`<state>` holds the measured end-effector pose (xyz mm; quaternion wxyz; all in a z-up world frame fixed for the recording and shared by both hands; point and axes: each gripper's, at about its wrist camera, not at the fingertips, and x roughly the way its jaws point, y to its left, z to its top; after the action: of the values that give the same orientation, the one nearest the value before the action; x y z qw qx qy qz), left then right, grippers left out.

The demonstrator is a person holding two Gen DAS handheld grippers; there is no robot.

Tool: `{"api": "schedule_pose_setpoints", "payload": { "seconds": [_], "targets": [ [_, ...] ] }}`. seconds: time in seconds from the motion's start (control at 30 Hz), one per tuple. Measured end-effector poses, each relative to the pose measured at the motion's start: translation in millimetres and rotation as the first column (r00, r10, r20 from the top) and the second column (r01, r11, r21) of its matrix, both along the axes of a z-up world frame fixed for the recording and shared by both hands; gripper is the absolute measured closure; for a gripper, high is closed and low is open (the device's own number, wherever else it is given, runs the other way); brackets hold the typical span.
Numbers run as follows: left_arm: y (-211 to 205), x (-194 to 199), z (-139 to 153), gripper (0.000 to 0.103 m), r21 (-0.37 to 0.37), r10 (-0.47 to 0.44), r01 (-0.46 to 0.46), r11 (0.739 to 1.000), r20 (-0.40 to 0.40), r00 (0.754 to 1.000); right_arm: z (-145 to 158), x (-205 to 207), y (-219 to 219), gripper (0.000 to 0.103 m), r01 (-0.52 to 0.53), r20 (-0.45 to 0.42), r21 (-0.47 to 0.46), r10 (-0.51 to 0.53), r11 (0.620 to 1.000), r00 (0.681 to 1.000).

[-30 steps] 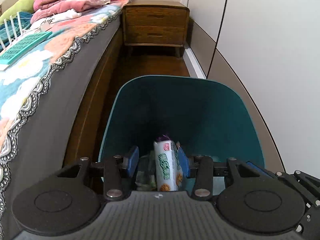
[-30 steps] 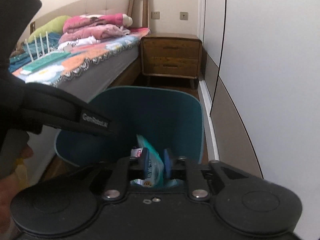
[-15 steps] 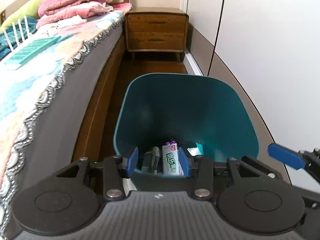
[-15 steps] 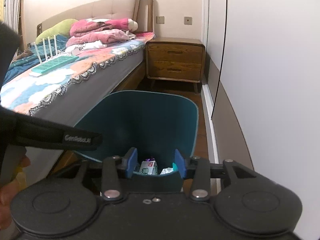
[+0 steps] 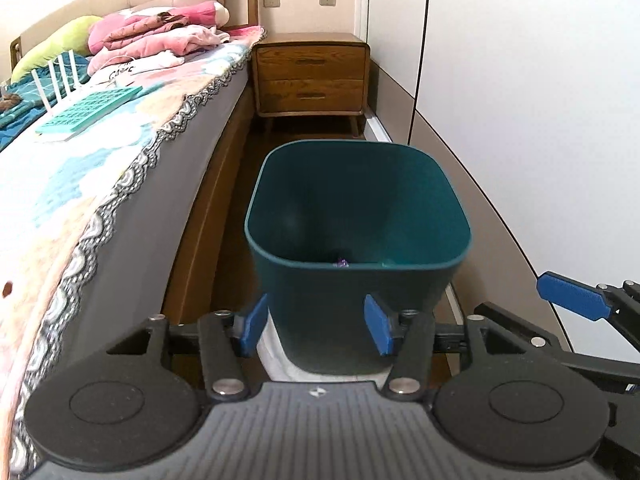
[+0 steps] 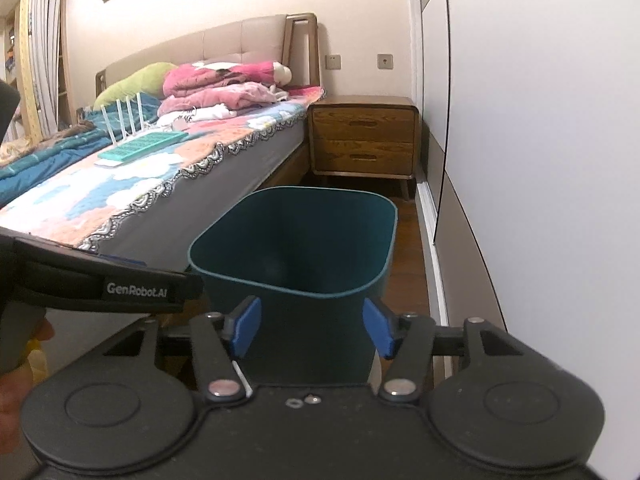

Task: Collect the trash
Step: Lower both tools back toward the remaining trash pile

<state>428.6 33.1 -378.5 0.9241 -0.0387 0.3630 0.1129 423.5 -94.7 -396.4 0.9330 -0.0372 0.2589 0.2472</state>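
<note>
Both grippers have pulled back from the teal bin since a second ago, when each pinched a packet over its mouth; those packets are now dropped inside. My left gripper has its jaws opening, nothing between the blue pads, the bin's outer wall simply behind them. My right gripper is likewise opening and empty.

From the left view I see a scrap of purple wrapper just over the near rim at 6 o'clock inside the bin; the right view sits too low to show the contents. The right view alone shows the left gripper's black body at 9 o'clock. The bed runs at 9 o'clock, the nightstand at 12.
</note>
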Motion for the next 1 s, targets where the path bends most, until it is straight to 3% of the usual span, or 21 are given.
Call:
{"api": "schedule_pose_setpoints", "payload": {
  "seconds": [0.23,0.33,0.5,0.87,1.0],
  "targets": [
    [-15,-38,-2,0.044,0.019,-0.007,0.007,1.000,0.010,1.000,-15,-30,-21,0.036,0.007,-0.014,0.033,-0.006,0.999,1.000],
    [-19,-53,-7,0.034,0.038,-0.015,0.015,0.999,0.007,1.000,-29,-40,-31,0.032,0.023,-0.055,0.055,-0.020,0.998,0.998],
    [-26,-79,-25,0.034,0.052,-0.028,0.029,0.998,-0.016,0.999,-53,-57,-43,0.027,0.031,-0.134,0.088,-0.019,0.996,0.991],
    [-22,-127,-74,0.027,-0.020,-0.023,0.022,1.000,-0.083,0.996,-97,-89,-58,0.003,0.044,-0.201,0.078,-0.028,0.996,0.979],
    [-17,-138,-96,0.022,-0.036,-0.018,0.014,0.999,-0.101,0.995,-122,-103,-54,0.000,0.007,-0.229,0.045,0.003,0.999,0.973]
  ]
}}
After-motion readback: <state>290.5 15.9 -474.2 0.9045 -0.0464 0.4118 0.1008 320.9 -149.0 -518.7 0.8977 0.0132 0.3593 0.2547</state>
